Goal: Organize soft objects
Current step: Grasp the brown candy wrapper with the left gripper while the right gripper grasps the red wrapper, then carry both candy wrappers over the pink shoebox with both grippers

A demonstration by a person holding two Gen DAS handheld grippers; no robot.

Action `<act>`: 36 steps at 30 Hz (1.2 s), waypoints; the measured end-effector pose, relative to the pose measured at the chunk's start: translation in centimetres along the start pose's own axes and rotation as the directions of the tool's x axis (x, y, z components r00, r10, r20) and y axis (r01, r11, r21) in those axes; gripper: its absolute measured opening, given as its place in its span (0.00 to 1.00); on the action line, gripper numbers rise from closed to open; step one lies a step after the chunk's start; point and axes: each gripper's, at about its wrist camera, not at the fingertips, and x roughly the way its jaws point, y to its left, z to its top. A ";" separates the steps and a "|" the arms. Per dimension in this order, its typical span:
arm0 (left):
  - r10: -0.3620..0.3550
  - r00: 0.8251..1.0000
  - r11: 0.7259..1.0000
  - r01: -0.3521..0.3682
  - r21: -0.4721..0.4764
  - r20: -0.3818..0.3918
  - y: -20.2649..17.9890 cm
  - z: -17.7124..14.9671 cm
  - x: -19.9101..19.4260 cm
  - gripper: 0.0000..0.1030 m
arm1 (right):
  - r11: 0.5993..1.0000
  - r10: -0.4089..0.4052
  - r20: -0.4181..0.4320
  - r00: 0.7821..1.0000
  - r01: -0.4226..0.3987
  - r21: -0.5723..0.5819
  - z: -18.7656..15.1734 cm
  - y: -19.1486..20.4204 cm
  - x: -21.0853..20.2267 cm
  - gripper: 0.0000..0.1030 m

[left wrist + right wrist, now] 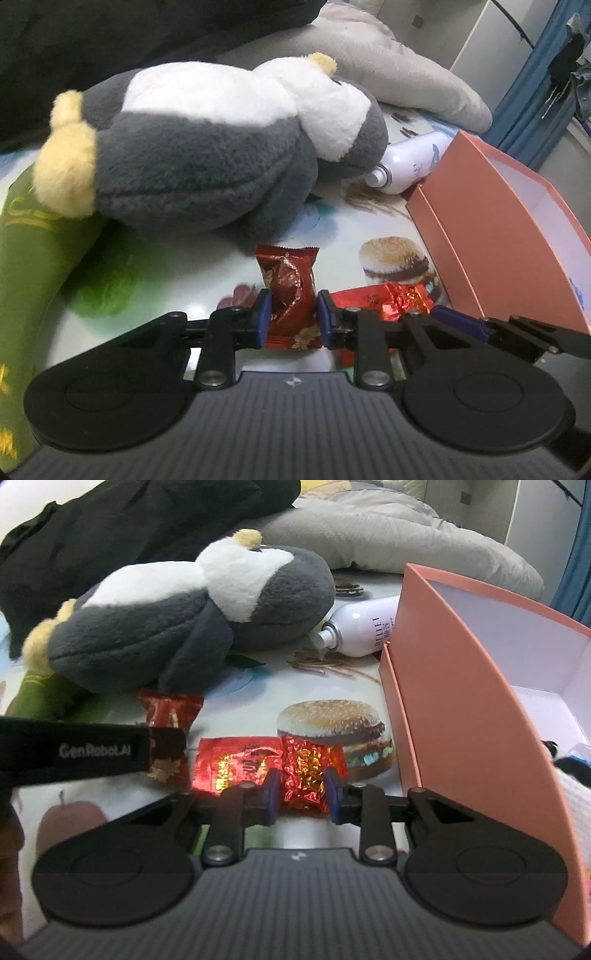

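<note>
Pinching snacks: left gripper clamps dark red packet, right gripper clamps bright red packet, both beside pink box on worktop.

Soft indoor light, fisheye-warped, perhaps slightly blurred.

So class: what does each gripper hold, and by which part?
The left gripper pinches the dark red packet across its near end. The right gripper pinches the bright red packet at its crinkled right end.
</note>
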 end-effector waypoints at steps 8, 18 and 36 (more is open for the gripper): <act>0.021 1.000 1.000 -0.021 -0.021 -0.017 -0.7 -2.8 -3.5 0.30 | 0.999 0.032 -0.035 0.999 -0.031 0.029 -2.3 -0.4 -3.4 0.28; 0.017 1.000 0.998 -0.018 -0.052 -0.020 -1.0 -7.1 -8.3 0.30 | 0.996 0.081 -0.057 0.995 -0.079 0.041 -5.0 -0.6 -7.0 0.06; 0.035 0.999 0.993 -0.037 -0.110 -0.025 2.8 -9.7 -8.1 0.30 | 0.998 0.032 0.017 0.999 -0.033 0.054 -4.4 0.5 -4.8 0.50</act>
